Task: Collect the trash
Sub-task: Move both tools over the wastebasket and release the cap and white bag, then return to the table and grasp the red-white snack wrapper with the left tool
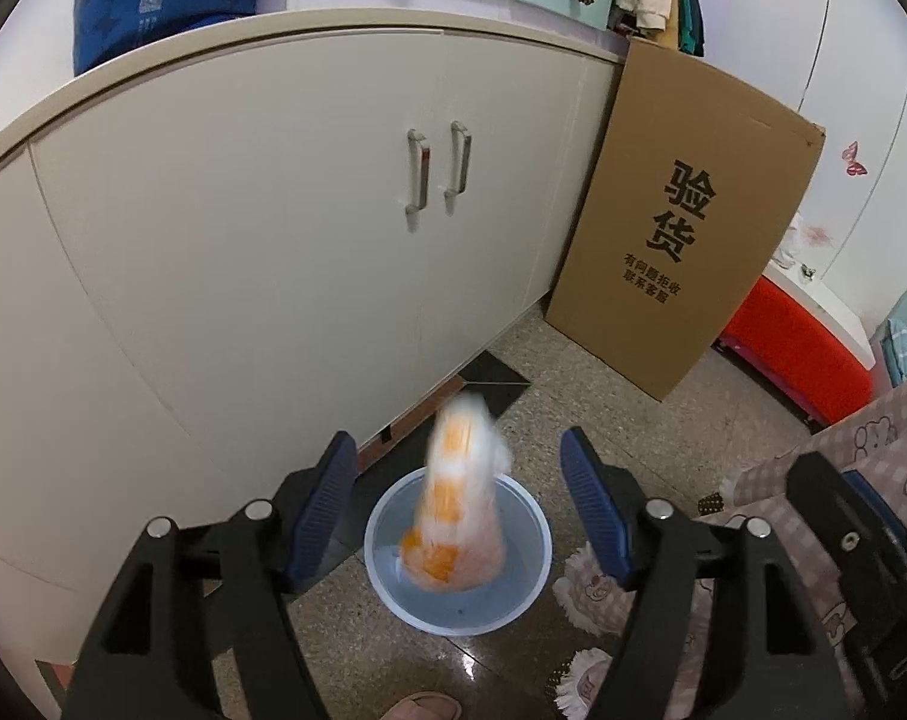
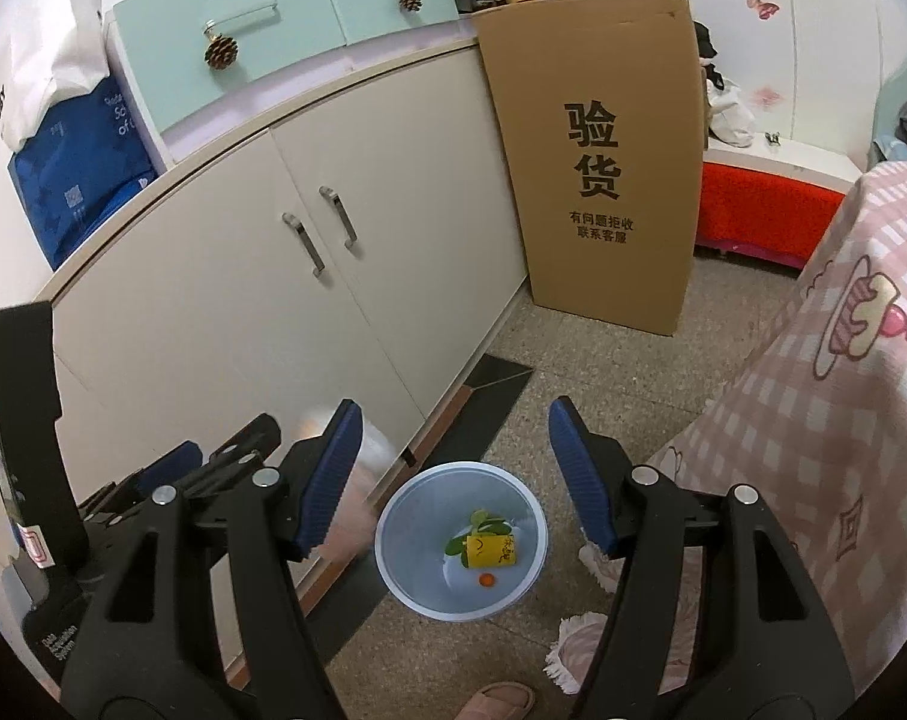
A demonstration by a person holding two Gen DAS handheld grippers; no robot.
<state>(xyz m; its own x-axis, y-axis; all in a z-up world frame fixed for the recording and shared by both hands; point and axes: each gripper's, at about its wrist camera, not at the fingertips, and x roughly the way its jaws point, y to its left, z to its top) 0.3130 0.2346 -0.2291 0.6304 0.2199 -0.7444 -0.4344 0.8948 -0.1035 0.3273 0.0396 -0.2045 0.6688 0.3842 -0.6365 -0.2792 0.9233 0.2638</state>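
Note:
A round pale blue bin stands on the floor by the cabinet. Seen from the left wrist, a white and orange bag is blurred in mid-air over the bin's mouth. It hangs between the wide jaws of my left gripper, and neither pad touches it. My right gripper is open above the bin with nothing between its fingers. Inside the bin lie a yellow wrapper, green leaves and a small orange bit. A pale blur shows behind the right gripper's left finger.
White cabinet doors run along the left. A tall cardboard box leans at the cabinet's end, with a red bench beyond. A pink checked bedcover hangs at the right. A fringed mat and a slippered foot are near the bin.

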